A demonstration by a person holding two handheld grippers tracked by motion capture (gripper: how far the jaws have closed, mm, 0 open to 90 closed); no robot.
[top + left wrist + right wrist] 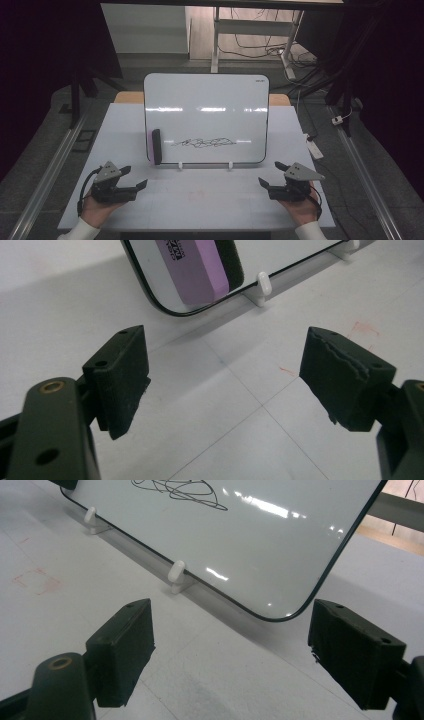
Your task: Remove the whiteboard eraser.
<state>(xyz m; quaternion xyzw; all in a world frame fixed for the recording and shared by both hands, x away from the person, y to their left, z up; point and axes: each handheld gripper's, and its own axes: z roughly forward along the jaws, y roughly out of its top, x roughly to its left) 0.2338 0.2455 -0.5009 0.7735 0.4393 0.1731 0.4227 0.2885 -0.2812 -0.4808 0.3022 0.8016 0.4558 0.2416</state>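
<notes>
A whiteboard (206, 117) stands tilted back on two small white feet at the middle of the table. A black scribble (202, 144) runs across its lower part. A purple eraser with a black pad (156, 146) clings upright to the board's lower left corner; the left gripper view has the eraser (197, 270) just above the jaws. My left gripper (136, 177) rests at the front left, open, nothing between its jaws. My right gripper (270, 173) rests at the front right, also open and empty. The right gripper view faces the board's lower right corner (280, 555) and the scribble (182, 490).
The white tabletop (200, 200) has faint red marks near its middle. Metal rails (47, 175) run along both sides of the table. Behind the board stand a desk frame (216, 40) and loose cables (270, 50) on the floor.
</notes>
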